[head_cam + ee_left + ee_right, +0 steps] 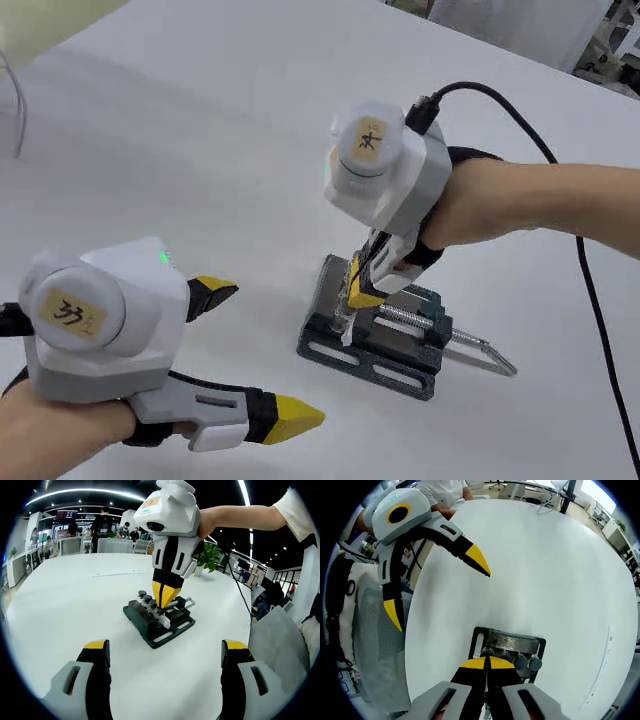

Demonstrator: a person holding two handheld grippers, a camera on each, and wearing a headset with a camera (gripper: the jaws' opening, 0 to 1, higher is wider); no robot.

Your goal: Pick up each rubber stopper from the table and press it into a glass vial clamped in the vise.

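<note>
- While the right gripper (358, 298) stands tip-down over the dark metal bench vise (372, 352), its yellow-tipped jaws are pressed together, with the tips at the row of small clear glass vials (146, 601) clamped there.
- Dark round rubber stoppers (522, 661) cap the vials beside those tips; whether one sits under the tips is hidden.
- The left gripper (262, 352) hangs well apart from the vise above the white table (200, 150), jaws spread wide, nothing between them.

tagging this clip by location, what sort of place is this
Probably an open-plan office or lab: a big white table, people at desks behind it, strip ceiling lights and a potted plant.
</note>
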